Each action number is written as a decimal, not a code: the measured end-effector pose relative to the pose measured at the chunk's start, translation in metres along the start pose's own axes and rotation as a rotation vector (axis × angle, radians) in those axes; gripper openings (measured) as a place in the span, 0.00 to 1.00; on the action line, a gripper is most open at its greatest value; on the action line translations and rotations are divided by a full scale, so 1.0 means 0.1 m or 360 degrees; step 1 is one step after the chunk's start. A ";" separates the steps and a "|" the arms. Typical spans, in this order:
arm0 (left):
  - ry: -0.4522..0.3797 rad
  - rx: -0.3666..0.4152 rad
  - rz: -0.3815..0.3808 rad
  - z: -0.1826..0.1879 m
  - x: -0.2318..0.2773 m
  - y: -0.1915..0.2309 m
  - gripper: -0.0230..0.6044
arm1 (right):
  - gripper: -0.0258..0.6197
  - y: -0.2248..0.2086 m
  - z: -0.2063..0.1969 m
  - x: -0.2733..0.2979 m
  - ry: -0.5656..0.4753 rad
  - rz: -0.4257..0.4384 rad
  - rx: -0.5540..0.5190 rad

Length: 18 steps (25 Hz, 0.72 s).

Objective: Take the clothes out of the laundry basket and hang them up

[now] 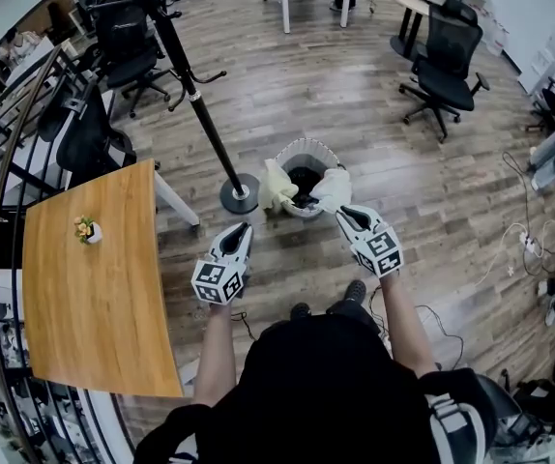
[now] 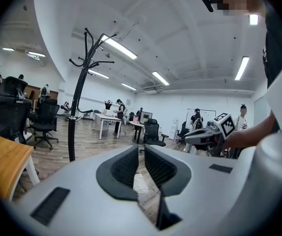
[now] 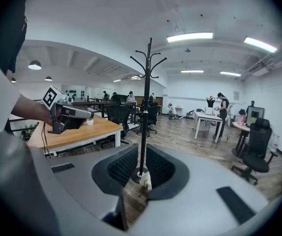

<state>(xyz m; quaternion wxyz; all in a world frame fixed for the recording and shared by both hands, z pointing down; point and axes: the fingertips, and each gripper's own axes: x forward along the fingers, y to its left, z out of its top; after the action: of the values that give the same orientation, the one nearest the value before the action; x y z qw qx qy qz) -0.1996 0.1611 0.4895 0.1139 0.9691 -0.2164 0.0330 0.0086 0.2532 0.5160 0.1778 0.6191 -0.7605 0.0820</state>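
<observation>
The laundry basket (image 1: 306, 145) stands on the floor by the coat rack (image 1: 200, 104), with a yellow cloth (image 1: 276, 184) and a white cloth (image 1: 334, 189) draped over its rim. Both look light and limp, so pinching a bunched fold should work best. The left claw (image 2: 141, 151) is closed and empty; the right claw (image 3: 142, 151) is slightly apart and empty.

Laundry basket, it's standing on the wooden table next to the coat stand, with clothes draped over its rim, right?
No. The laundry basket stands on the floor, not the wooden table, as the head view shows. It is next to the coat stand, with clothes draped over its rim.
</observation>
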 end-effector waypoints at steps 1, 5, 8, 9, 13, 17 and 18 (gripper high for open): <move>-0.0001 -0.0001 0.0000 0.00 -0.01 0.00 0.08 | 0.14 0.00 0.01 0.01 -0.0003 0.0001 0.0003; 0.0006 -0.0017 0.0005 -0.01 -0.04 0.01 0.15 | 0.19 -0.01 0.02 0.06 -0.0004 0.0010 0.0012; 0.0025 -0.0018 0.0028 -0.06 -0.08 0.06 0.24 | 0.24 0.01 0.04 0.09 -0.0014 0.0008 0.0011; 0.0028 -0.0018 0.0037 -0.07 -0.09 0.07 0.25 | 0.25 0.00 0.04 0.09 -0.0020 0.0003 0.0013; 0.0039 -0.0024 0.0046 -0.11 -0.10 0.07 0.31 | 0.35 -0.04 0.01 0.07 -0.0030 -0.0019 0.0045; 0.0049 -0.0029 0.0039 -0.13 -0.08 0.07 0.33 | 0.37 -0.08 -0.04 0.03 -0.0020 -0.0042 0.0071; 0.0051 -0.0029 0.0035 -0.13 -0.06 0.06 0.34 | 0.38 -0.09 -0.05 0.02 -0.0015 -0.0049 0.0073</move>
<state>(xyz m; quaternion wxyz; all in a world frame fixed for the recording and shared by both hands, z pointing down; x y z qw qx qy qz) -0.2082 0.1614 0.5026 0.1258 0.9649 -0.2254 0.0477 0.0180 0.2509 0.5210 0.1610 0.6351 -0.7496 0.0937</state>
